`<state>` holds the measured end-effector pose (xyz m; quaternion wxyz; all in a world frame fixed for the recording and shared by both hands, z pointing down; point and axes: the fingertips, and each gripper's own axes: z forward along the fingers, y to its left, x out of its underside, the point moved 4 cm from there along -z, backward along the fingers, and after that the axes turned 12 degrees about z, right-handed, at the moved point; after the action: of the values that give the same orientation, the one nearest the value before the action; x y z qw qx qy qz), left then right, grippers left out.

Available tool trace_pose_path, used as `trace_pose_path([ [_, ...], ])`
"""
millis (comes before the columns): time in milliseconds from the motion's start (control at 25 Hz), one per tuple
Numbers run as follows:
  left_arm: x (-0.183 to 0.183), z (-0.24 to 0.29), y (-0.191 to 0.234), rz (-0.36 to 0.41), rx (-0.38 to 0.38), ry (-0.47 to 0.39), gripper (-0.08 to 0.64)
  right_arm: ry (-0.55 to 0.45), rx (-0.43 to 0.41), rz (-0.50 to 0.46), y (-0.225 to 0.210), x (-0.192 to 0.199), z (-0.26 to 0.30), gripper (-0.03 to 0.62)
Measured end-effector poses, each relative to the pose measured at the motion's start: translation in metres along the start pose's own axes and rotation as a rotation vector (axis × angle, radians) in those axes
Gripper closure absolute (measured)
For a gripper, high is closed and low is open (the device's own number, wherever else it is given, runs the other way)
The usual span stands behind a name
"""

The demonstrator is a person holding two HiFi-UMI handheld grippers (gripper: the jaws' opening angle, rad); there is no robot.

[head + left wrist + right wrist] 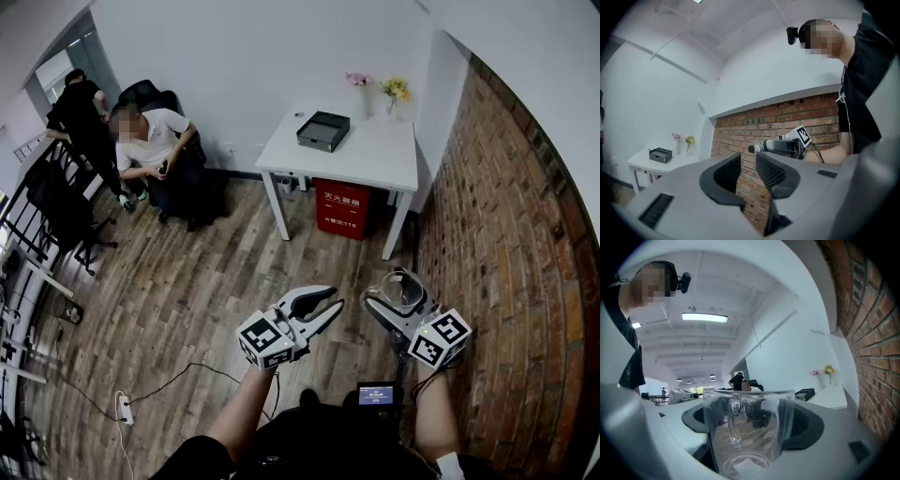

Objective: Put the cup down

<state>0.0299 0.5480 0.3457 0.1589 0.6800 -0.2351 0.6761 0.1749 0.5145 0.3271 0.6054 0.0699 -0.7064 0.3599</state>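
Pinching the upright glass cup [747, 432], your right tool [397, 294] sits well short of the white tabletop [375, 152] straight ahead.

Open wooden floor [187, 291] stretches ahead to the white table [375, 161]. The brick wall [506, 234] runs close along the right gripper [392, 298] holding the glass cup [404, 291]. On the table a black box [323, 131] and two vases [362, 101] crowd the back; the front edge is bare. A red box [342, 208] fills the space beneath; a seated person [155, 150] blocks the left.
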Motion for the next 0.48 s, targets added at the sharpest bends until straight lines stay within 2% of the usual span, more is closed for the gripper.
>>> trace_pose_path([
  [480,-0.0012,-0.0022,-0.001,0.005,-0.001,0.002,0.466,-0.004,0.005,0.008,0.002,0.0015,-0.0026,0.166],
])
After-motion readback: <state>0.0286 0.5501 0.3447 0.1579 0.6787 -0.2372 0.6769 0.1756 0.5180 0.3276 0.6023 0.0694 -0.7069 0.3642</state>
